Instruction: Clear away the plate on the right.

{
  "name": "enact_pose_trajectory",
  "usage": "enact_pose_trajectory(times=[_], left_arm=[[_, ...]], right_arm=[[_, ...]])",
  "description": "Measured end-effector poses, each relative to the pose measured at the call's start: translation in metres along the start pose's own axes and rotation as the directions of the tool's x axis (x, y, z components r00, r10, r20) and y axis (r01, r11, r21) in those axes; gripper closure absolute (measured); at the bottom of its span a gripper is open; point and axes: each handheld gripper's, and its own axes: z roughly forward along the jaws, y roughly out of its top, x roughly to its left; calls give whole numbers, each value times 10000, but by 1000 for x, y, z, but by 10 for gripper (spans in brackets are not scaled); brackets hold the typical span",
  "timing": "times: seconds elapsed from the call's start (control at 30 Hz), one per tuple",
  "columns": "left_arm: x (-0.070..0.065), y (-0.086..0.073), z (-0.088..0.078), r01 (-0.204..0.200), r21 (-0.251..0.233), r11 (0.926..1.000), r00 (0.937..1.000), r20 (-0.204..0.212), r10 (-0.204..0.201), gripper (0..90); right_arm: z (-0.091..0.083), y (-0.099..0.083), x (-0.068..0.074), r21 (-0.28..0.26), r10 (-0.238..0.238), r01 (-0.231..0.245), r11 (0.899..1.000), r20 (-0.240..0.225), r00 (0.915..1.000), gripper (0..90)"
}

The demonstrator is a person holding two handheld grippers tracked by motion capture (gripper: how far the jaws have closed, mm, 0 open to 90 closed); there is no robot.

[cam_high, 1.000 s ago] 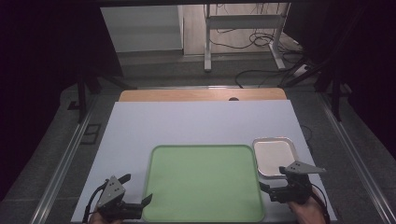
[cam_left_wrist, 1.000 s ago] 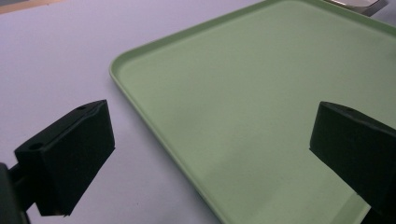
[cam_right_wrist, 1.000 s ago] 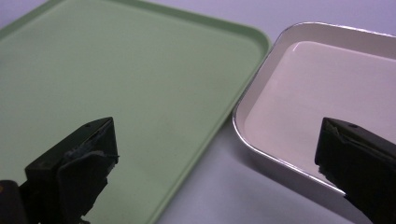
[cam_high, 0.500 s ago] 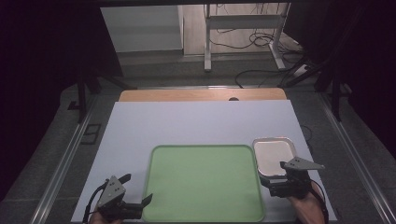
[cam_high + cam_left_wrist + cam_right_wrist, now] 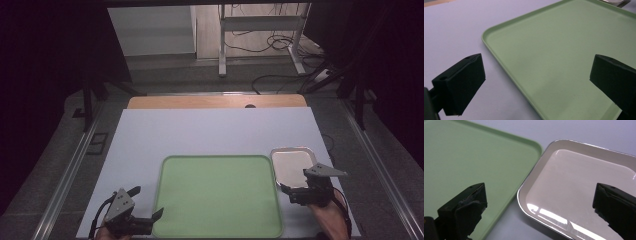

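A large green tray (image 5: 217, 195) lies empty on the white table near its front edge. To its right sits a small shiny metal tray (image 5: 289, 164), also empty. My left gripper (image 5: 145, 210) is at the green tray's front left corner, open, its jaws straddling the tray's left rim (image 5: 499, 62). My right gripper (image 5: 289, 186) hovers at the metal tray's near edge, open, with the metal tray (image 5: 584, 187) and the green tray's corner (image 5: 499, 160) between its jaws. Neither gripper holds anything.
The white table top (image 5: 210, 130) stretches bare beyond the trays to a wooden strip (image 5: 215, 102) at the back. Metal rails (image 5: 70, 175) run along both sides. Desk legs and cables (image 5: 270, 45) stand on the floor behind.
The right gripper has shifted slightly toward the near side of the metal tray. The left gripper stays about where it was.
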Motion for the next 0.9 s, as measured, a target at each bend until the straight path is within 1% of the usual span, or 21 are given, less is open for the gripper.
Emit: enact_pose_trajectory(times=[0.1, 0.33, 0.4, 0.47, 0.57, 0.7, 0.77, 0.9], left_arm=[[0, 0, 0, 7, 1, 10000, 10000, 4, -7, 0], [0, 0, 0, -19, 5, 10000, 10000, 19, 19, 0], [0, 0, 0, -22, -1, 10000, 10000, 20, 22, 0], [0, 0, 0, -36, 10, 10000, 10000, 26, 36, 0], [0, 0, 0, -46, 12, 10000, 10000, 34, 46, 0], [0, 0, 0, -50, 10, 10000, 10000, 36, 50, 0], [0, 0, 0, -55, 11, 10000, 10000, 35, 55, 0], [0, 0, 0, -51, 8, 10000, 10000, 35, 51, 0]], right_arm=[[1, 1, -4, -44, 154, -153, 9999, 95, 9998, 0], [4, 4, -15, -146, 710, -707, 9974, 172, 9973, 0], [4, 5, -17, -153, 745, -742, 9971, 218, 9970, 0], [6, 6, -19, -68, 800, -798, 9968, 331, 9962, 0], [8, 7, -24, 101, 1048, -1053, 9944, 409, 9937, 0], [11, 10, -29, 404, 1071, -1095, 9932, 569, 9926, 17], [12, 10, -31, 451, 1109, -1136, 9925, 570, 9922, 36], [12, 12, -37, 478, 1129, -1165, 9920, 729, 9909, 83]])
